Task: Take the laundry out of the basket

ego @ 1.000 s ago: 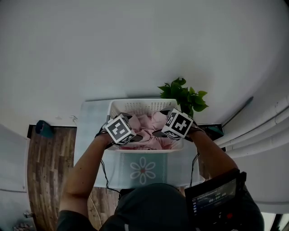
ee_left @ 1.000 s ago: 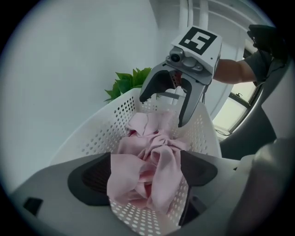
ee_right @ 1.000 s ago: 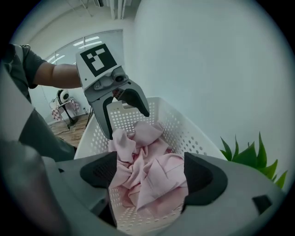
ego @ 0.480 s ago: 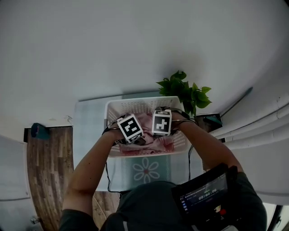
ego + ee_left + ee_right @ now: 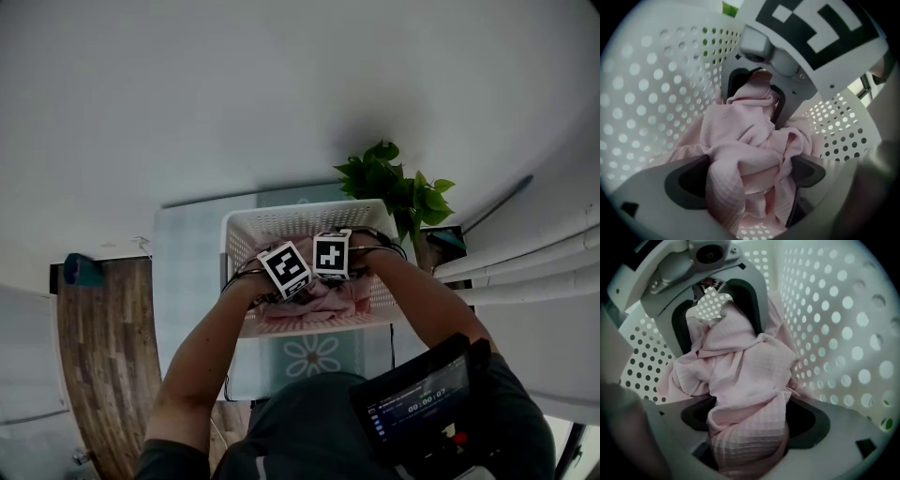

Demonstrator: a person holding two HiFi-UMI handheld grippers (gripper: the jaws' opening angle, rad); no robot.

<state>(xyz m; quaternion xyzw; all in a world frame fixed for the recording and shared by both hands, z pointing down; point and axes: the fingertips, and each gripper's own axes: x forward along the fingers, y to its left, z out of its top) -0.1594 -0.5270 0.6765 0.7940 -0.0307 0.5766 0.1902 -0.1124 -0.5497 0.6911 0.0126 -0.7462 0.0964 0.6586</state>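
Note:
A white perforated laundry basket stands on a table and holds crumpled pink waffle-weave laundry. Both grippers point down into it, close together. My left gripper has just been opening its jaws; they stand wide, with a fold of the pink laundry bulging up between them. My right gripper is also spread wide over a hump of the same cloth. Each gripper faces the other across the pile. In the head view only their marker cubes show; the fingertips are hidden in the basket.
Basket walls close in tightly on both sides. A green potted plant stands just behind the basket's right corner. The table has a pale cloth with a flower print. Wood floor lies at the left.
Both grippers have sunk from the basket's rim down into the pink laundry and tipped further downward. They have also drawn closer together.

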